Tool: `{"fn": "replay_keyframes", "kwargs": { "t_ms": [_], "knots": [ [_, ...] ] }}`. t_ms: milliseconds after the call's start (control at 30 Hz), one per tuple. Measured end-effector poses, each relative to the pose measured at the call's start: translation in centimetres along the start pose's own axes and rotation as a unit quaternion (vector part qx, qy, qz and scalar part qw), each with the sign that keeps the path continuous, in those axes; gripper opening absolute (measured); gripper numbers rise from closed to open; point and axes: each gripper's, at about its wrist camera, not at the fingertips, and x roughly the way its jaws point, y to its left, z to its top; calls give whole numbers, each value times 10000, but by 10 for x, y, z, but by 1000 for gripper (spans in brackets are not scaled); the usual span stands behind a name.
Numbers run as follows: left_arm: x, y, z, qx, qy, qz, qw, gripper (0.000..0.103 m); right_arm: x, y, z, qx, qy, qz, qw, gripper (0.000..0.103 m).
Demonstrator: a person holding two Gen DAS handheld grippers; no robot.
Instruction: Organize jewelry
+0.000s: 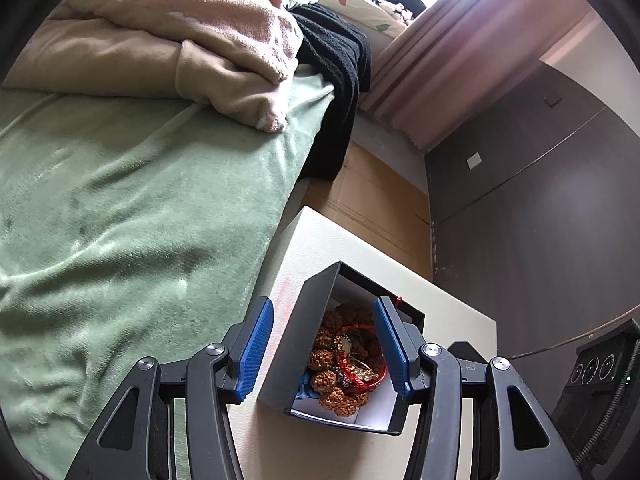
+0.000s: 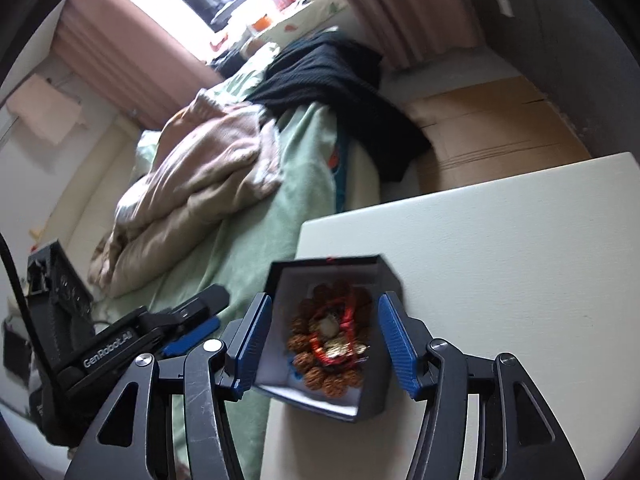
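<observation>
Black card walls make up the small box (image 1: 316, 336) that sits near the edge of the white table (image 1: 448, 292) beside the bed, and it looks light and stiff enough to take by its outer sides, though a hard squeeze would likely dent it. From the left wrist view, the bead bracelet (image 1: 334, 368) and the red cord (image 1: 366, 364) lie heaped inside; the knobbly beads seem hard and grippy, the cord limp and prone to snag. The left gripper (image 1: 324, 350) stands apart, one blue pad outside the box's wall, the other over its inside, neither pressing anything. From the right wrist view, which is a little blurred, the right gripper (image 2: 326, 346) also stands apart, astride the box, its pads clear of both walls and holding nothing.
</observation>
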Motion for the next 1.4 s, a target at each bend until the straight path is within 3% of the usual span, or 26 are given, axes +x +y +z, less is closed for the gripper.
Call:
{"fn": "replay_keyframes", "kwargs": {
  "t_ms": [333, 667, 733, 800, 1000, 1067, 1100, 1167, 1200, 1400],
  "knots": [
    [-5, -3, -4, 56, -40, 53, 10000, 53, -19, -26, -1, 217, -76, -321, 9992, 56],
    [-20, -30, -22, 615, -231, 134, 9977, 54, -55, -49, -4, 382, -218, -599, 9972, 56],
    [-24, -39, -28, 808, -300, 172, 9961, 69, -64, -52, -7, 380, -265, -678, 9966, 57],
    [-29, -48, -36, 972, -396, 190, 9943, 77, -72, -55, -9, 389, -317, -717, 9962, 58],
    [-40, -65, -52, 1333, -561, 212, 9893, 84, -99, -60, -20, 343, -467, -874, 9945, 66],
    [-42, -69, -57, 1436, -591, 228, 9876, 84, -107, -62, -24, 328, -518, -911, 9940, 73],
    [-43, -72, -60, 1495, -596, 235, 9867, 86, -111, -63, -25, 332, -545, -913, 9938, 81],
    [-46, -77, -66, 1608, -618, 208, 9848, 95, -120, -65, -28, 341, -610, -910, 9934, 92],
    [-48, -80, -70, 1694, -642, 198, 9833, 99, -124, -65, -30, 332, -650, -920, 9931, 92],
    [-58, -93, -87, 2098, -726, 243, 9747, 100, -144, -70, -40, 313, -754, -1067, 9909, 93]
  ]
}}
